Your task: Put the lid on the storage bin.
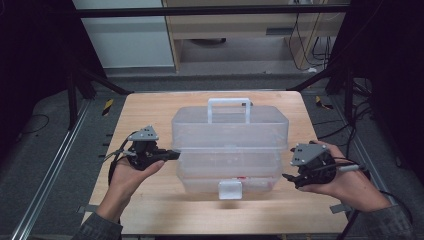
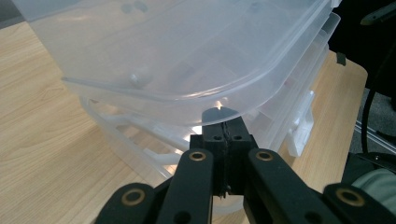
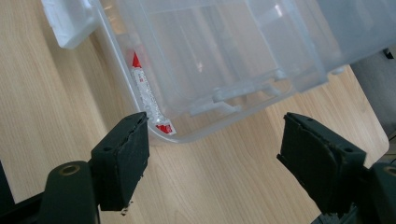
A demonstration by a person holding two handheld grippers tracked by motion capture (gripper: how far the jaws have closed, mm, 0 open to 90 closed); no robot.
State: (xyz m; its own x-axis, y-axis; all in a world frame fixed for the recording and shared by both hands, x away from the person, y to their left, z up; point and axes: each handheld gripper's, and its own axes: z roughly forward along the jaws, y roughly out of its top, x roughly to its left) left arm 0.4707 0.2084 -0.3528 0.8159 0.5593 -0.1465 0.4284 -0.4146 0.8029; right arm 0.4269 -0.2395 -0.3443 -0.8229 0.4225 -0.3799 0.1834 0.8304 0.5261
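We see a translucent plastic box (image 1: 230, 150) standing in the middle of the wooden table (image 1: 150, 210). It has tiers: the upper part with the white handle (image 1: 229, 107) sits shifted back over the lower tray, and a white latch (image 1: 230, 190) hangs at the front edge.

The left gripper (image 1: 172, 155) is at the left side of the box. In the left gripper view its jaws are pressed together, with the tips just under the rim of the upper tier; we cannot tell if they pinch a thin edge or only touch it. The right gripper (image 1: 290, 179) is near the right corner of the lower tray, jaws wide apart and holding nothing.

What could go wrong, in our judgement: if the left gripper pushes or lifts the rim from one side only, the light box may slide on the smooth table or tip, because the right gripper does not steady it. The upper tier could also swing and drop back.

Hard to make out: the content of the box is blurred by the cloudy plastic; we notice only a red and white item (image 3: 149, 100) in the lower tray. The hinge arms are faint.
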